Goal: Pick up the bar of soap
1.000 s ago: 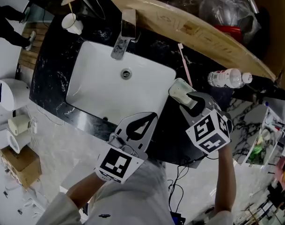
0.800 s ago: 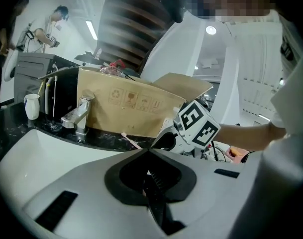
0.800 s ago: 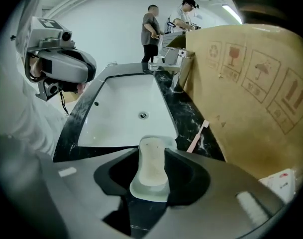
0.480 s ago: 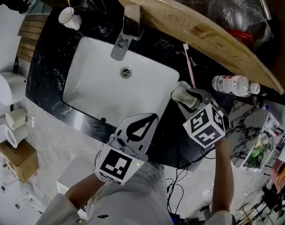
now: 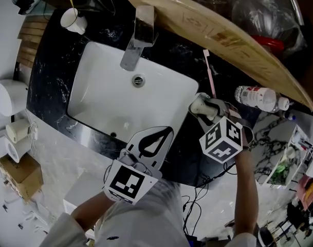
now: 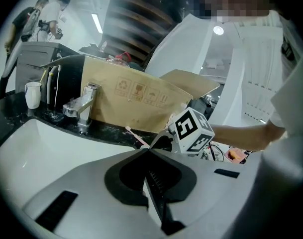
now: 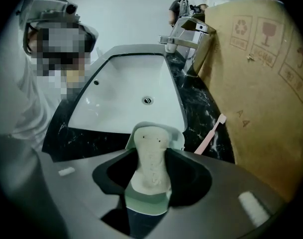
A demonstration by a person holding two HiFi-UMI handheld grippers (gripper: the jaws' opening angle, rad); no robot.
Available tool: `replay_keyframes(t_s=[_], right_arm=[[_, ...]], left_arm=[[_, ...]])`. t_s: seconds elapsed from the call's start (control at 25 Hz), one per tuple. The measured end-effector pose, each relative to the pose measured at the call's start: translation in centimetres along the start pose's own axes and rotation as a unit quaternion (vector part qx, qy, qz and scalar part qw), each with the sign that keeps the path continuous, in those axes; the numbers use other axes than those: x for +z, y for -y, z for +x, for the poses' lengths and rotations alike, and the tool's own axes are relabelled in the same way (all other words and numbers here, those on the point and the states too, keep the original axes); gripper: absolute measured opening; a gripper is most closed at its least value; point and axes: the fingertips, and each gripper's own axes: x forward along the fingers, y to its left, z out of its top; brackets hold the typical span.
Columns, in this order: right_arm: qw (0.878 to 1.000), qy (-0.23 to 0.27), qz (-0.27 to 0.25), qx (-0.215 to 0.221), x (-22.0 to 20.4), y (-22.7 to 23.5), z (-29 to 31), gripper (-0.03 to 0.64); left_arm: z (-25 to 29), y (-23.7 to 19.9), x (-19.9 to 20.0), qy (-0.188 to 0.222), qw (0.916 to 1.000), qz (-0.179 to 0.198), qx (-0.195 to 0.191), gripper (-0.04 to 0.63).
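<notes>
The cream bar of soap (image 7: 151, 148) lies in a pale green dish (image 7: 177, 136) on the black counter, right of the sink. My right gripper (image 7: 150, 158) straddles the soap, one dark pad on each side of it. Its jaws are opening, with the soap between them, and I see no firm squeeze. In the head view the right gripper (image 5: 203, 107) sits over the soap (image 5: 196, 106) at the basin's right corner. My left gripper (image 5: 155, 138) hovers shut over the counter's front edge, empty; in its own view the left gripper (image 6: 150, 156) shows its jaws meeting.
A white basin (image 5: 110, 96) with a chrome faucet (image 5: 135, 37) fills the counter's middle. A pink toothbrush (image 5: 209, 73) lies just behind the dish, a water bottle (image 5: 256, 98) on its side to the right. Cardboard (image 5: 223, 35) leans along the back. A white cup (image 5: 74, 18) stands far left.
The right gripper has moved forward onto the soap dish, and its jaws now stand around the soap. The left gripper has stayed in place.
</notes>
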Motion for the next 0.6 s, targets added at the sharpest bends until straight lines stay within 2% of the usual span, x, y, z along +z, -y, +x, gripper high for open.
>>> replay_keyframes(t_s=[0.28,0.6], right_arm=[[0.996,-0.080,-0.040,0.006,-0.40,-0.04,0.78,0.195],[0.997,-0.070,-0.043,-0.002,-0.46,-0.05,0.68,0.195]], left_arm=[[0.39,-0.22,0.37,0.001,1.0000,-0.002,-0.005,0.000],[-0.43,-0.31,0.47,0.004,1.0000,-0.002,-0.005,0.000]])
